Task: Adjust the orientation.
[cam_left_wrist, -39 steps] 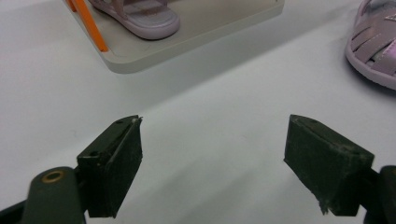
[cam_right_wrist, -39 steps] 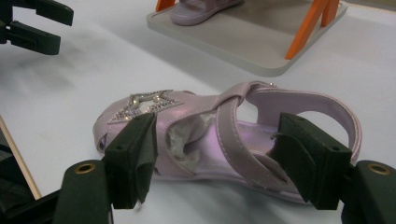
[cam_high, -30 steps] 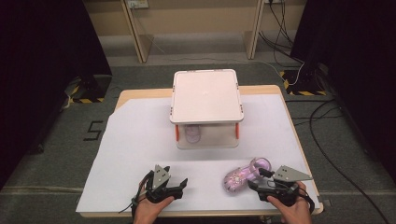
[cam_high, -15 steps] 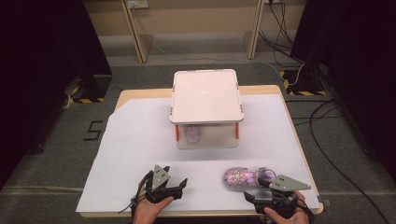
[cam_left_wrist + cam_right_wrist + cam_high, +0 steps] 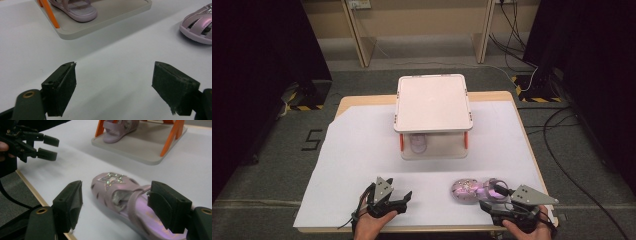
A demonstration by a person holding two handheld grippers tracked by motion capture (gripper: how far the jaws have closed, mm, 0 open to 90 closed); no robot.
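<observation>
Since a second ago, the right hand-held gripper (image 5: 492, 204) has been pulled back from the pink shoe (image 5: 125, 195) and its jaws have just been opened wide, with nothing held. On the tabletop (image 5: 362, 150), a small rack (image 5: 433, 102) is seen with the other shoe (image 5: 418, 143) under it. The pink shoe is left lying near the front edge. The left hand-held gripper (image 5: 404, 202) is kept open and empty. The shoe could be knocked off by a careless bump.
</observation>
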